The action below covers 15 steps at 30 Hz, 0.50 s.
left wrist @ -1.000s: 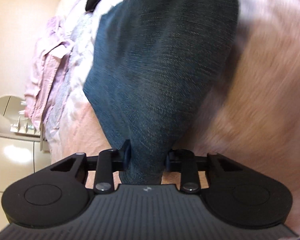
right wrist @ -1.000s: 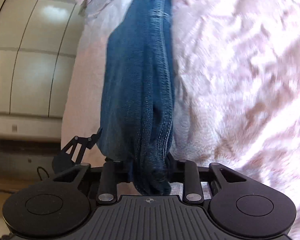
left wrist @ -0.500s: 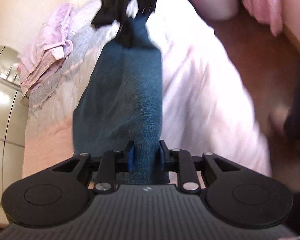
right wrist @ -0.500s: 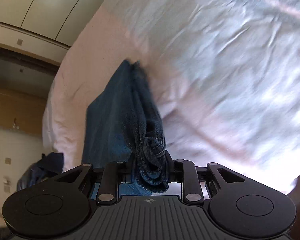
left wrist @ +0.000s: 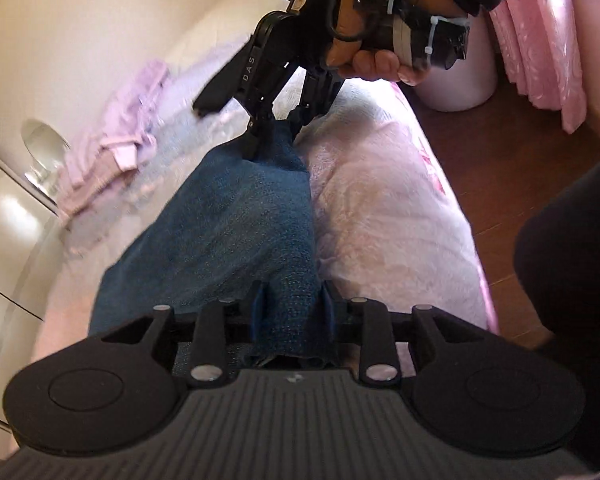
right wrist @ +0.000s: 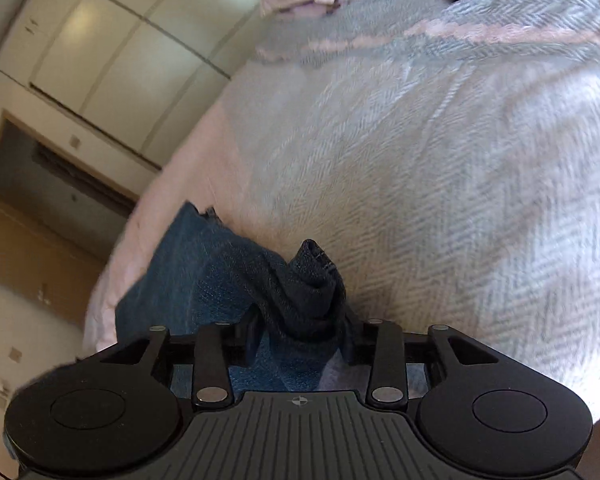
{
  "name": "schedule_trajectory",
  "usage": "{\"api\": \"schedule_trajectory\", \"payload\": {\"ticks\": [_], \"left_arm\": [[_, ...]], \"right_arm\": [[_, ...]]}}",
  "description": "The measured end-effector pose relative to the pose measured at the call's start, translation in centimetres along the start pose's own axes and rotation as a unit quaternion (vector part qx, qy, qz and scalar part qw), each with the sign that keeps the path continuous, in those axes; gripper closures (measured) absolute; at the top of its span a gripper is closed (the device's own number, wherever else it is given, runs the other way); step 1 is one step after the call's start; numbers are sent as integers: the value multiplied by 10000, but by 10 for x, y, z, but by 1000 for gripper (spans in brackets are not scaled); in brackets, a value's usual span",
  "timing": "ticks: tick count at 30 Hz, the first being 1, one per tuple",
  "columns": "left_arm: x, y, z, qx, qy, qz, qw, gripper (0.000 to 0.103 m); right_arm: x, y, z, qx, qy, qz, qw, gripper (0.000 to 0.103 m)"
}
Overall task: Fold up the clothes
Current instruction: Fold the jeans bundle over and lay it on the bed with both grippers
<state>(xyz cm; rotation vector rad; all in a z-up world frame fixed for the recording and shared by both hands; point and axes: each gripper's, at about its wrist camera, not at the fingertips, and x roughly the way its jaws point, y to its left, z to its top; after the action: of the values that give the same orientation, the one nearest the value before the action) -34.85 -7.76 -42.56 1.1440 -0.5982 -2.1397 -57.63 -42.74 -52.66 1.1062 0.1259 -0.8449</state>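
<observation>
A pair of blue jeans [left wrist: 228,232] lies stretched along the bed between my two grippers. My left gripper [left wrist: 292,304] pinches one end, its jaws starting to open with the denim still pressed between the pads. At the far end a hand [left wrist: 364,52] holds my right gripper [left wrist: 280,128] over the other end. In the right wrist view that gripper [right wrist: 300,336] has its jaws opening, and a dark bunched fold of the jeans [right wrist: 308,288] stands loosely between them. The rest of the denim spreads away to the left.
The bed carries a pink fleecy blanket [left wrist: 380,208] and a grey herringbone blanket [right wrist: 420,180]. A pile of pink clothes [left wrist: 116,148] lies near the wall. Right of the bed are wooden floor [left wrist: 500,168], a white bin [left wrist: 460,84] and a pink curtain [left wrist: 540,40]. Wardrobe doors [right wrist: 112,52] stand left.
Both grippers swung across the bed with the jeans and rolled. The jeans now lie flatter on the blankets. The right jaws stand wider and the fold between them has slackened.
</observation>
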Motion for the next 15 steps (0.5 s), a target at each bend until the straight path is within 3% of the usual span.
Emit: {"api": "schedule_trajectory", "payload": {"ticks": [5, 8, 10, 11, 14, 15], "left_arm": [[0, -25, -7, 114, -181, 511, 9985, 77], [0, -37, -8, 185, -209, 824, 9962, 76], [-2, -41, -5, 237, -133, 1006, 9946, 73], [-6, -42, -3, 226, -81, 1070, 9940, 72], [-26, -44, -1, 194, -7, 1180, 9928, 56], [-32, -43, -3, 232, 36, 1245, 9919, 51]], "right_arm": [[-28, -26, -11, 126, -1006, 298, 9944, 63], [-42, -28, -17, 180, -1639, -100, 9863, 63], [-58, -27, -27, 176, -1874, -15, 9821, 62], [-66, -21, -36, 174, -1861, 80, 9824, 59], [-82, 8, -67, 157, -1661, 278, 9856, 19], [-85, 18, -79, 91, -1583, 365, 9867, 17]]}}
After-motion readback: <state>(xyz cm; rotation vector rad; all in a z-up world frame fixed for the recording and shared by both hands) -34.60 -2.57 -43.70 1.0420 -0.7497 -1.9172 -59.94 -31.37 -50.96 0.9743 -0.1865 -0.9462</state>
